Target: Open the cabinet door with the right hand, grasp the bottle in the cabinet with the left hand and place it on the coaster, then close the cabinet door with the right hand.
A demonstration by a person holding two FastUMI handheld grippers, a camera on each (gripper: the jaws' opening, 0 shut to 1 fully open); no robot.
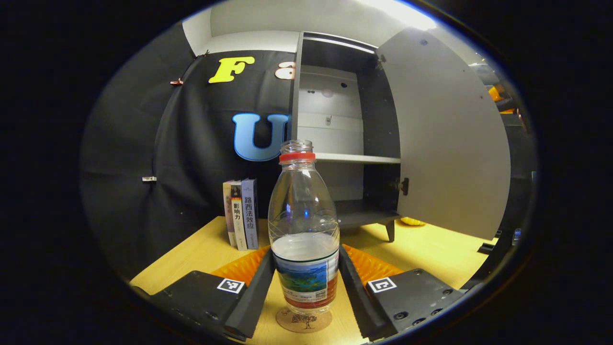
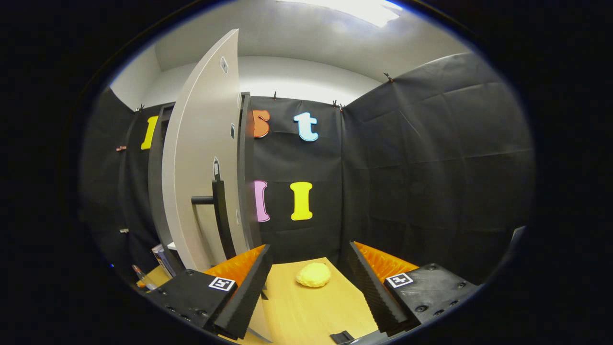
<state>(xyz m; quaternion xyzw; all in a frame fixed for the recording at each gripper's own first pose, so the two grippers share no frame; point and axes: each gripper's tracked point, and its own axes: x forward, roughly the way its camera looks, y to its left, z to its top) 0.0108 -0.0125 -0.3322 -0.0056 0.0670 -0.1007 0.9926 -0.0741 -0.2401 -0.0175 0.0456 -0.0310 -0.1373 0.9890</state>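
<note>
A clear plastic bottle (image 1: pixel 303 225) with a red neck ring, no cap and some water in it stands upright on a round cork coaster (image 1: pixel 304 321) on the wooden table. My left gripper (image 1: pixel 305 254) is shut on the bottle, both fingers pressing on its labelled lower part. Behind it stands the grey cabinet (image 1: pixel 345 120) with its door (image 1: pixel 445 139) swung wide open and its shelves bare. In the right gripper view, my right gripper (image 2: pixel 310 249) is open and holds nothing. The open door (image 2: pixel 201 158) and its dark bar handle (image 2: pixel 218 211) are just to its left.
Three books (image 1: pixel 241 213) stand upright left of the cabinet on the table (image 1: pixel 201 249). A yellow lumpy object (image 2: pixel 313 274) lies on the table ahead of the right gripper, near the booth's cloth wall; it also peeks out under the door (image 1: pixel 412 221).
</note>
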